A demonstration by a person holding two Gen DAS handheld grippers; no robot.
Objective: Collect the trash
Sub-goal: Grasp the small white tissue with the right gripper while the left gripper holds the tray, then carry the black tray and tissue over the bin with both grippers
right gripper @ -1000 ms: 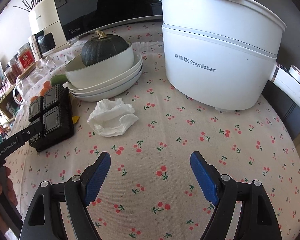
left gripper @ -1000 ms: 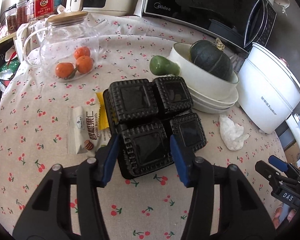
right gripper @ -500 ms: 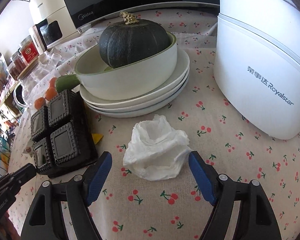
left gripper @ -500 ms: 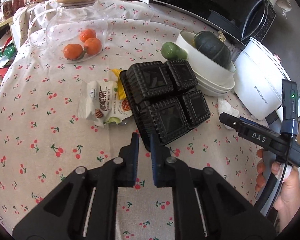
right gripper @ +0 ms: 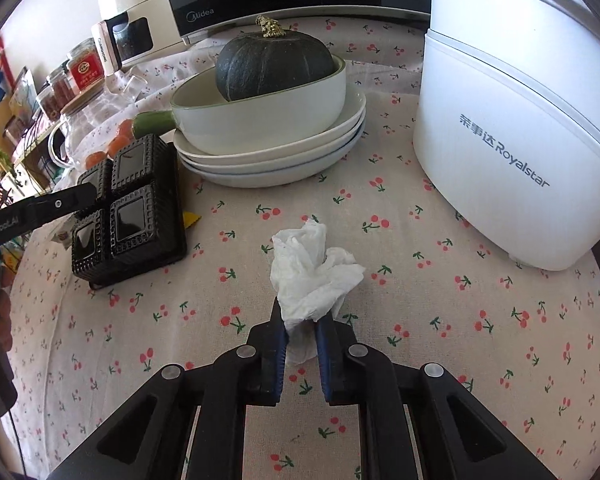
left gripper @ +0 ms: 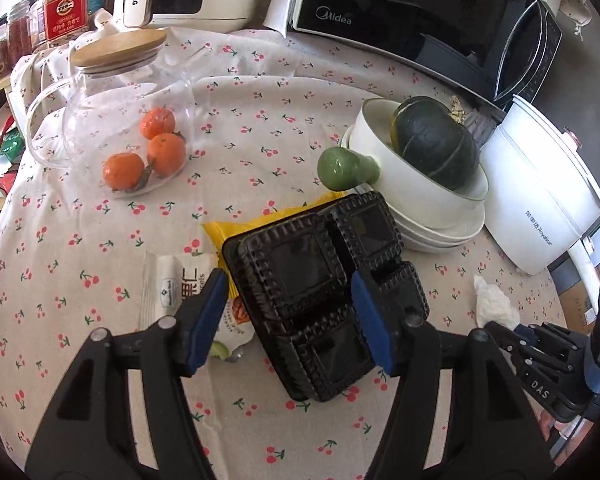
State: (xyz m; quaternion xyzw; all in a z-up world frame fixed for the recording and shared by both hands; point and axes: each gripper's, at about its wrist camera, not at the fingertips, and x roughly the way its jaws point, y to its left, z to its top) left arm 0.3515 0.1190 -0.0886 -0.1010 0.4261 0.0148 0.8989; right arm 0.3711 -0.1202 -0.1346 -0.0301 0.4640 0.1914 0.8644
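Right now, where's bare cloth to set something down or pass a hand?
Free: the near edge in front of the crumpled tissue, and the left stretch between the glass teapot and the snack wrapper. Crowded: the centre, where the black tray, stacked dishes and white cooker sit close together.

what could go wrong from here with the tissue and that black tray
The right gripper has just closed on only the near end of the crumpled tissue, so it may tear or slip out. The left gripper, just opened, straddles one cell of the black plastic tray; closing there could drag the snack wrappers underneath.
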